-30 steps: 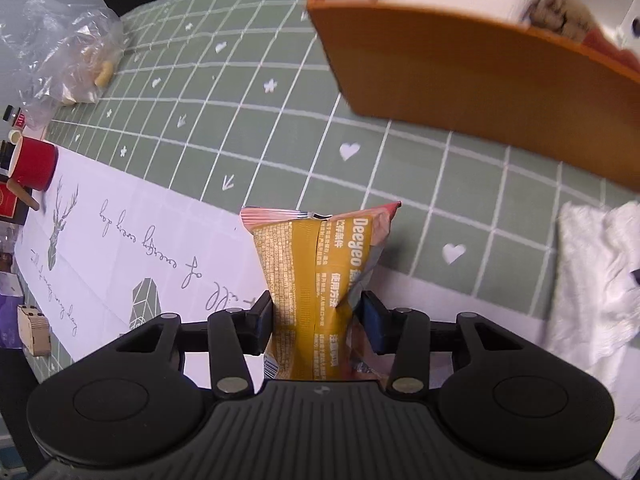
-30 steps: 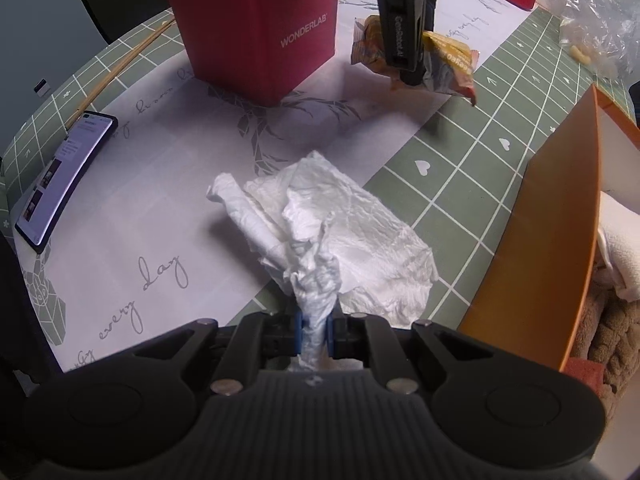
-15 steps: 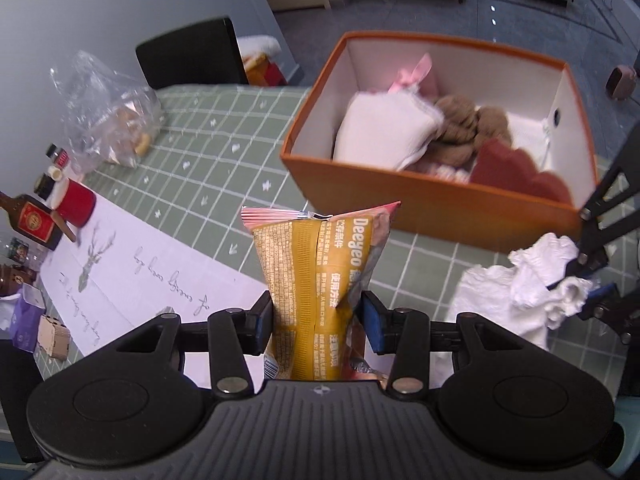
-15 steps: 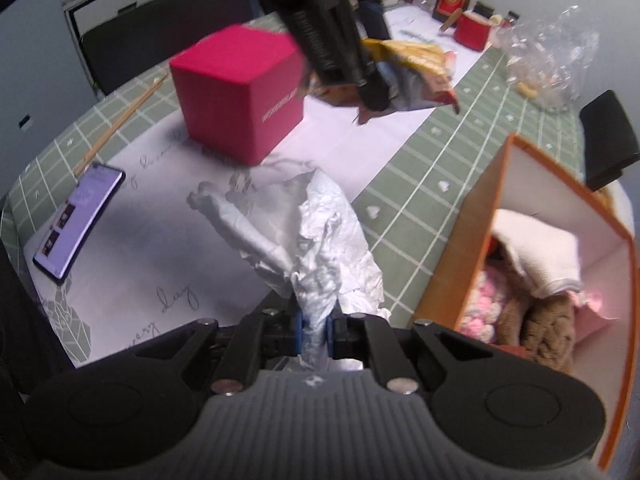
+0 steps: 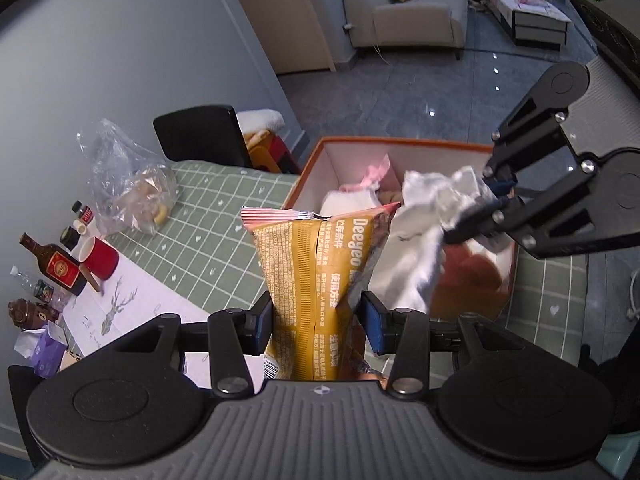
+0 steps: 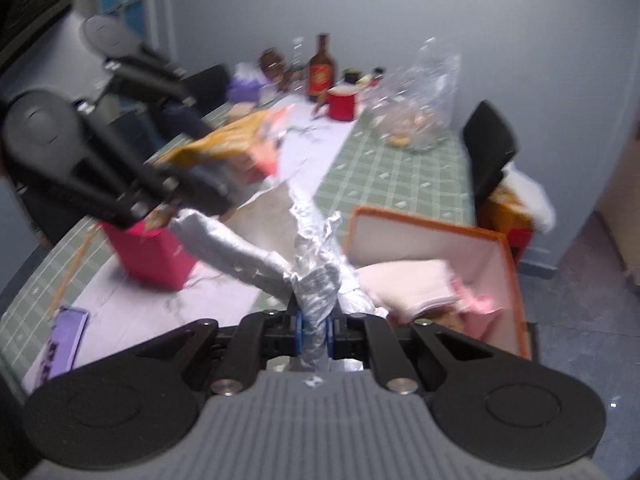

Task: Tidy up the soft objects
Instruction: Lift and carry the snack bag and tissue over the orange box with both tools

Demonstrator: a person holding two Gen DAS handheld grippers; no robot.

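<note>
Jaws of the left gripper (image 5: 317,316) pinch a yellow snack bag (image 5: 320,276); the right gripper's (image 6: 315,330) pinch crumpled white plastic (image 6: 316,280). Both hang over the orange box (image 5: 304,184) ahead; releasing inside comes next.

Both claws have risen off the desk (image 5: 208,216) with their loads. The left claw (image 5: 318,318), gripping the yellow snack bag (image 5: 320,280), now faces the orange box (image 5: 400,152). The right claw (image 6: 316,332) has carried the crumpled white bag (image 6: 320,280), formerly resting on the desk, clear above the box.
</note>
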